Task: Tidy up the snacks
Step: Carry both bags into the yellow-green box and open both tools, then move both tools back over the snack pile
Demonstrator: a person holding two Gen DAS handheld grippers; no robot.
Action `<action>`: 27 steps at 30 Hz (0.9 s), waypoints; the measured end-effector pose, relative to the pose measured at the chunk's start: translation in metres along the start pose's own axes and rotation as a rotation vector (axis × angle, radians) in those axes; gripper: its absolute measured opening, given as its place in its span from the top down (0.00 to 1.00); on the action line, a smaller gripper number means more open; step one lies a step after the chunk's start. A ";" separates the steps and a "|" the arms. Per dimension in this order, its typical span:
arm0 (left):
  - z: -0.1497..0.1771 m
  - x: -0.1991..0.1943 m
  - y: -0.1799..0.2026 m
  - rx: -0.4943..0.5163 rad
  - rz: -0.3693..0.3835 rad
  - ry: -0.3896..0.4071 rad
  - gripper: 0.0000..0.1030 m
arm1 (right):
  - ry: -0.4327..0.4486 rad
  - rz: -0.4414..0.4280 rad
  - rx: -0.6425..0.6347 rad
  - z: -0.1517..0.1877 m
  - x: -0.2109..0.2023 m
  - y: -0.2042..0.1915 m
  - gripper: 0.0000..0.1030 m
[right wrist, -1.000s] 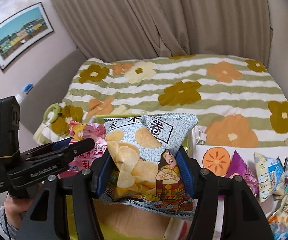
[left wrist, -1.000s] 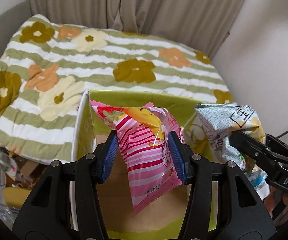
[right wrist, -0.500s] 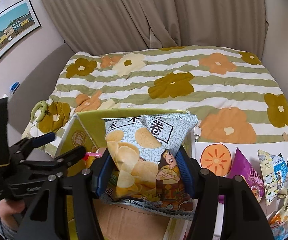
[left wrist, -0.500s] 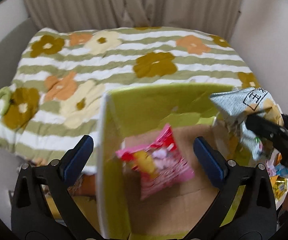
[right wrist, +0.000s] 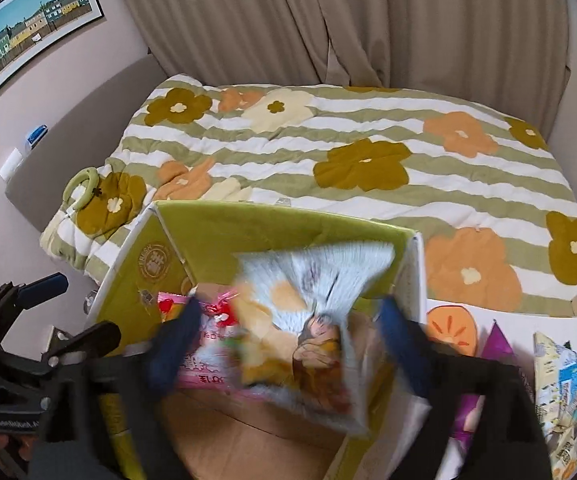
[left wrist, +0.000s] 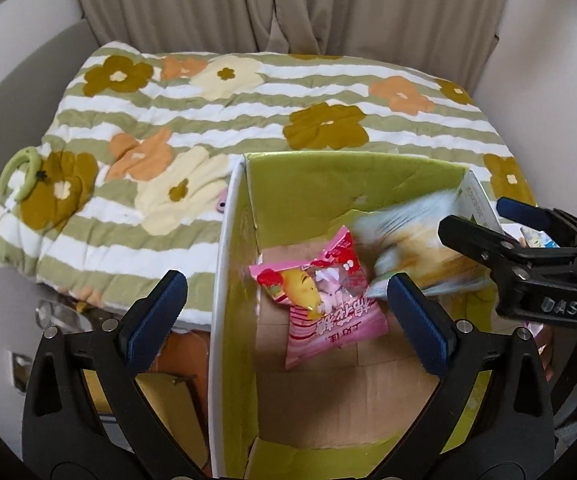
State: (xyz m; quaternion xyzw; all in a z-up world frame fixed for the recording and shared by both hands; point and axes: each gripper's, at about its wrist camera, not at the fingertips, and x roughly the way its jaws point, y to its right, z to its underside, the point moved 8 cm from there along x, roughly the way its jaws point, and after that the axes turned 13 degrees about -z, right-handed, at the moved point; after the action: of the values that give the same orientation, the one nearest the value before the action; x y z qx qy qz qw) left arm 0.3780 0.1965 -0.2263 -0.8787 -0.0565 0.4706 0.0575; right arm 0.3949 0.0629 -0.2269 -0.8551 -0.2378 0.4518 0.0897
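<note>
Bed: a quilt with green and white stripes and brown, orange and cream flowers (left wrist: 216, 120) covered the bed and filled the far half of both views, below beige curtains (right wrist: 328, 20).
Box: an open cardboard box with lime-green inner walls and a brown floor (left wrist: 328, 184) stood at the near edge of the bed, its top open to both cameras.
Chip bag: a pale grey-blue potato-chip bag printed with a cartoon figure (right wrist: 308, 312) was inside the box opening, blurred, tilted over the pink packet; in the left wrist view it showed as a smear against the right wall of the box.
Pink packet: a pink striped candy packet with a yellow cartoon character (left wrist: 320, 296) lay flat on the box floor, near the left wall, touching nothing but the floor and the edge of the chip bag.
Loose snacks: a purple triangular pouch (right wrist: 496, 340) and other small packets lay on a white surface to the right of the box.
Left gripper (left wrist: 284, 316): held above the box, pointing down and forward, blue-padded fingers spread wide apart and holding nothing.
Right gripper (right wrist: 292, 344): lowered over the right side of the box, blurred; its fingers stood apart on either side of the chip bag, without clear contact.
</note>
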 end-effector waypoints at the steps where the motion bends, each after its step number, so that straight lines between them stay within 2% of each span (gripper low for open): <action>1: 0.001 -0.002 0.000 -0.001 -0.001 0.003 0.03 | 0.018 0.000 -0.002 0.001 -0.003 -0.001 0.00; 5: 0.008 -0.007 -0.002 -0.018 -0.001 -0.007 0.03 | -0.004 0.031 -0.030 0.009 -0.008 -0.004 0.00; 9: 0.013 -0.020 -0.005 -0.031 -0.005 0.001 0.03 | -0.027 0.017 -0.001 0.016 -0.017 -0.006 0.00; 16: 0.013 -0.067 -0.006 -0.031 0.003 0.069 0.03 | 0.047 0.019 -0.018 0.016 -0.066 -0.023 0.00; 22: 0.010 -0.103 0.002 -0.007 0.046 0.122 0.03 | 0.107 0.037 -0.012 0.017 -0.106 -0.036 0.00; 27: 0.011 -0.140 0.016 -0.003 0.077 0.180 0.03 | 0.154 0.065 0.001 0.029 -0.145 -0.037 0.00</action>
State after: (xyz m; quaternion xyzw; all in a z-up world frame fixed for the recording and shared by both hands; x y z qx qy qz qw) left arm 0.2921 0.1595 -0.1199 -0.9191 -0.0179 0.3914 0.0430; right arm 0.2895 0.0230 -0.1244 -0.8947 -0.2022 0.3873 0.0934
